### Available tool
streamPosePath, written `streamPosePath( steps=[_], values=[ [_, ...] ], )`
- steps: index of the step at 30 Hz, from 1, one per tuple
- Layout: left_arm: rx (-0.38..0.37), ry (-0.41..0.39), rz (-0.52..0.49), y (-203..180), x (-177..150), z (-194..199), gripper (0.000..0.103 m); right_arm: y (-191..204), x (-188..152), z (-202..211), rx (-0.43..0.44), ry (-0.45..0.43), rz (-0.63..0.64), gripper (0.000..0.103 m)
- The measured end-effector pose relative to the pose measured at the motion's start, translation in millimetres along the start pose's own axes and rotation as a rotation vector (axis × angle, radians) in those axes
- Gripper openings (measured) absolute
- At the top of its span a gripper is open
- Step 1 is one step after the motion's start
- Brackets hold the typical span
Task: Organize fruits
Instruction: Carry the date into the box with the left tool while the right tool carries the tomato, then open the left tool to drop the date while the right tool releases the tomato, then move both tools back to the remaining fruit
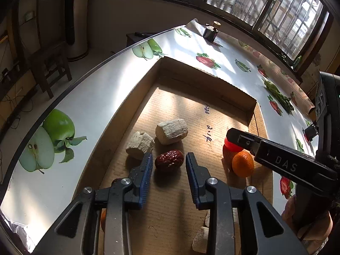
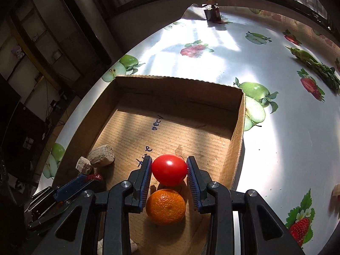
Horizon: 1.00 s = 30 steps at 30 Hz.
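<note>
Nearest to you, your right gripper (image 2: 169,171) has the red tomato (image 2: 169,169) between its blue pads: both pads sit against its sides, so it reads as a narrow grip closed on the fruit. The tomato hangs low over the floor of the cardboard box (image 2: 239,131), just beyond the orange mandarin (image 2: 165,207), which lies on the box floor under the gripper's fingers. Judging by this, you are setting the tomato down beside the mandarin. Lower it until it rests on the cardboard before you let go, and part the pads slowly, because a round fruit rolls easily and could knock the mandarin.

Your left gripper (image 1: 169,165) is open a little around the red jujube (image 1: 169,161), which lies on the box floor; there is a gap on each side, so it is not gripped. Keep that hand steady so the two tools stay clear of each other.

Just beyond the jujube lie two pale, rough chunks (image 1: 157,137), close together. Farther out the box is bare to its far wall, and beyond it, on the fruit-printed tablecloth (image 2: 276,116), stands a small dark jar (image 1: 210,33).
</note>
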State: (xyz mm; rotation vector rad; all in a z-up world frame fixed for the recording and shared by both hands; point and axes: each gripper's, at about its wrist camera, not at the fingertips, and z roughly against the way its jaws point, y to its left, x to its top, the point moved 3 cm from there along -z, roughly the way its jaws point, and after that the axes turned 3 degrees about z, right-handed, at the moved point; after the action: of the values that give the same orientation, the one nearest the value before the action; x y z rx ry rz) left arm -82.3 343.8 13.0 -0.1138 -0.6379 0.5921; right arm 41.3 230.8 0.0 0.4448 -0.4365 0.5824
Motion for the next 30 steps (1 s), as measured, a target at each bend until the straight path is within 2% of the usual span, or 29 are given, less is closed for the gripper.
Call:
streamPosePath(
  steps=[3, 6, 8, 11, 13, 14, 16, 19, 23, 30],
  values=[
    [-0.007, -0.026, -0.001, -3, 0, 12, 0.043, 0, -1, 11, 0.006, -0.03, -0.015, 0.036],
    [0.007, -0.061, -0.025, -10, -2, 25, 0.047, -2, -4, 32, -0.005, -0.074, -0.025, 0.037],
    [0.024, -0.091, -0.045, -18, -3, 35, 0.055, -5, -9, 51, -0.017, -0.111, -0.044, 0.04],
    [0.066, -0.147, -0.094, -33, -8, 51, 0.067, -14, -21, 84, -0.048, -0.174, -0.077, 0.051],
    [0.097, -0.189, -0.129, -44, -12, 62, 0.079, -20, -32, 105, -0.078, -0.217, -0.096, 0.06],
    [0.105, -0.21, -0.148, -51, -15, 67, 0.081, -23, -38, 114, -0.091, -0.234, -0.106, 0.061],
    [0.097, -0.232, -0.18, -61, -22, 75, 0.083, -31, -54, 131, -0.123, -0.265, -0.13, 0.063],
    [0.068, -0.236, -0.202, -75, -31, 82, 0.083, -42, -77, 148, -0.17, -0.293, -0.16, 0.064],
    [0.069, -0.231, -0.244, -92, -42, 87, 0.083, -53, -104, 164, -0.213, -0.327, -0.19, 0.064],
    [0.074, -0.242, -0.279, -108, -56, 99, 0.083, -60, -129, 174, -0.234, -0.324, -0.199, 0.064]
  ],
)
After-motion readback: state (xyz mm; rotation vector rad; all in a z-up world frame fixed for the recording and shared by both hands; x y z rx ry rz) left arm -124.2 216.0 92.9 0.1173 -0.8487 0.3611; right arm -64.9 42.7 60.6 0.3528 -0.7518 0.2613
